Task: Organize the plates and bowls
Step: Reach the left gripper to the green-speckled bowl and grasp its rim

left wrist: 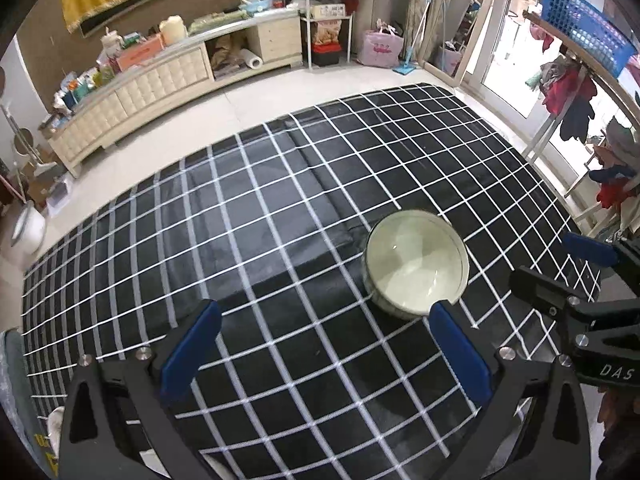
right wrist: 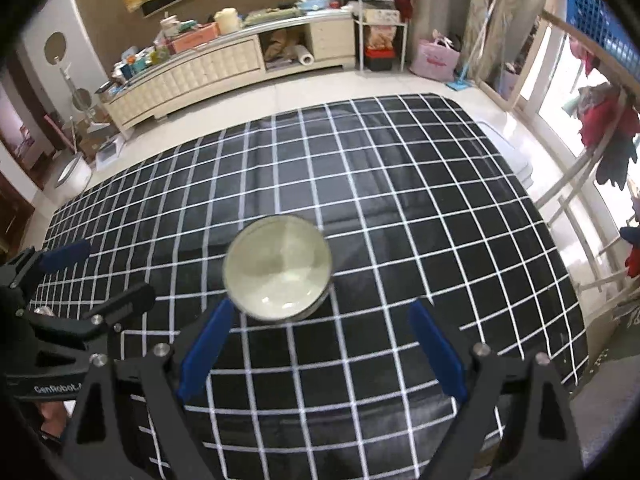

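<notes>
A living room with a pale tiled floor, a cream sideboard (left wrist: 168,80) along the far wall and a blue laundry basket (left wrist: 588,28) on a drying rack at the window side; in the foreground, a table under a black tablecloth with a white grid (left wrist: 280,240). One pale green bowl (left wrist: 416,262) stands upright on the cloth. Left gripper (left wrist: 324,336): blue-padded fingers spread wide, nothing between them; the bowl lies just ahead of its right fingertip (left wrist: 440,312). Right gripper (right wrist: 320,320): fingers likewise spread and holding nothing; the bowl (right wrist: 278,266) sits just ahead, toward its left finger (right wrist: 208,344). Both grippers hover above the cloth side by side, each visible at the edge of the other's view.
</notes>
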Demonstrator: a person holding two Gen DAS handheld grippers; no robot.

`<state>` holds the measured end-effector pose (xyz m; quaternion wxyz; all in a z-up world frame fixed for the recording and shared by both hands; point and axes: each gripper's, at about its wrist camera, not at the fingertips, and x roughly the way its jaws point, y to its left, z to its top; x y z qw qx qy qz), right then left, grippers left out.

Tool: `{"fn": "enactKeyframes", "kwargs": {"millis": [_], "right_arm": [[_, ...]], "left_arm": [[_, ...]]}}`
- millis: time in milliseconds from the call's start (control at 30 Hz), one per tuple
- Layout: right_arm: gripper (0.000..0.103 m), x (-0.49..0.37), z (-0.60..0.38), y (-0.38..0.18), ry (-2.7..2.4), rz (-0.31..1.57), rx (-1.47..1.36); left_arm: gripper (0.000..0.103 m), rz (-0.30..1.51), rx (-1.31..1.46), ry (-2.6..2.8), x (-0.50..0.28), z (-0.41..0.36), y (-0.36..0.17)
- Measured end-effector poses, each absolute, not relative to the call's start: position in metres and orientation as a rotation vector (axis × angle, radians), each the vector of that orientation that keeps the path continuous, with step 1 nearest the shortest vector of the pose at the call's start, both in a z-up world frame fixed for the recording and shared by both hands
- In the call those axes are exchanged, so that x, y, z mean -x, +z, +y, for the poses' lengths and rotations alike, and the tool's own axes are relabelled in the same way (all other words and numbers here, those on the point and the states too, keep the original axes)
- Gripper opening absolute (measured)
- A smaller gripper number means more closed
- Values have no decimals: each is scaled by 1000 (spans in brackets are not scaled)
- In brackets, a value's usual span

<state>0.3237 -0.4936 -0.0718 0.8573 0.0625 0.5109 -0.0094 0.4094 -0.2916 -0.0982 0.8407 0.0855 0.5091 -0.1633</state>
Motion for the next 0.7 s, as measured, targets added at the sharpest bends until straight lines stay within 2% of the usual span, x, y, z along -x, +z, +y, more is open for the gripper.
{"fn": "enactKeyframes", "kwargs": {"millis": [433,500,533,600,700], "right_arm": [[92,-364,-509,-114,-23,1166,-129],[92,-365,-508,-119,-29,1173,-119],[92,-365,-507,-121,-31,1174,-114],[85,-368,-508,-125,-31,1180,-108],[74,-369,-506,-132,-17,1205,-113]], "left_arm": [[101,1206,-69,-376,-460,-307,-151],[76,1234,-61,-383,-463,-307,-158],[70,1249,-61,-389,-465,-306,-162],[50,1281,-70,-400,-466,-307,-170],[38,1295,-73,-420,-465,-308,-176]]}}
